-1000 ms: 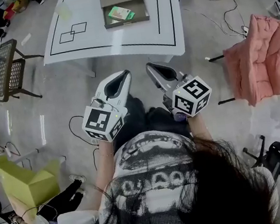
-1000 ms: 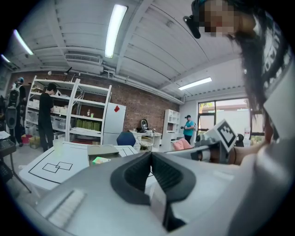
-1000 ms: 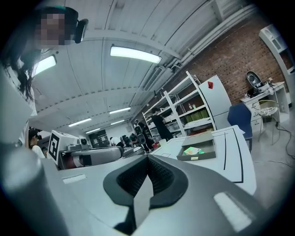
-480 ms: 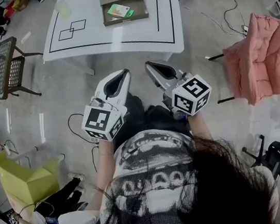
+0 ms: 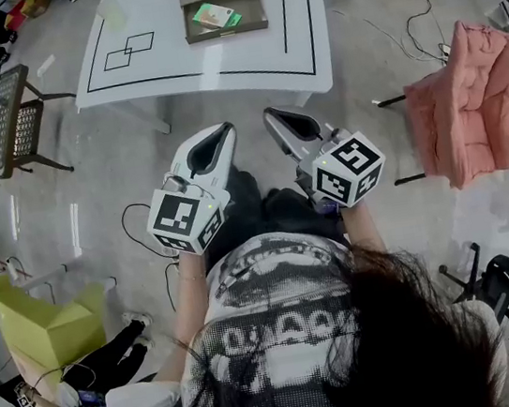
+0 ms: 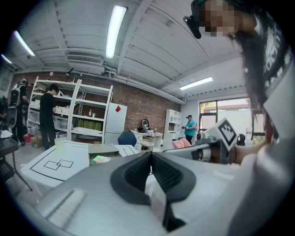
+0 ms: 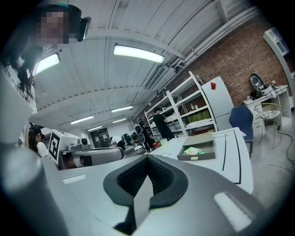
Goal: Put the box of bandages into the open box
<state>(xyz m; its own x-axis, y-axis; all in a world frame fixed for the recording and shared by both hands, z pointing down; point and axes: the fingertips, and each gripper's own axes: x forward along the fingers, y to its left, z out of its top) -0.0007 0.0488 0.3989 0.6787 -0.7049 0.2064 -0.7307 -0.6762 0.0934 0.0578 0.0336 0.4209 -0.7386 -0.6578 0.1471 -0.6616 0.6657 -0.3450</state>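
The open cardboard box (image 5: pixel 222 3) stands on the white table (image 5: pixel 167 64) at the top of the head view. Inside it lies the green box of bandages (image 5: pixel 214 16). My left gripper (image 5: pixel 222 133) and right gripper (image 5: pixel 272 117) are held side by side close to the person's body, over the floor and well short of the table. Both are shut with nothing between the pads. The left gripper view shows its jaws (image 6: pixel 151 154) closed, with the open box (image 6: pixel 103 149) and bandages (image 6: pixel 100 160) far ahead. From the right gripper (image 7: pixel 147 159) the open box (image 7: pixel 199 150) is also distant.
A chair draped in pink cloth (image 5: pixel 467 104) stands at the right and a black mesh chair (image 5: pixel 6 126) at the left of the table. A yellow-green shape (image 5: pixel 51 332) lies at the lower left. Cables run across the floor. People stand by shelves (image 6: pixel 48 115) in the background.
The table with the box has slid slightly up in the head view. Both grippers keep their place and stay shut.
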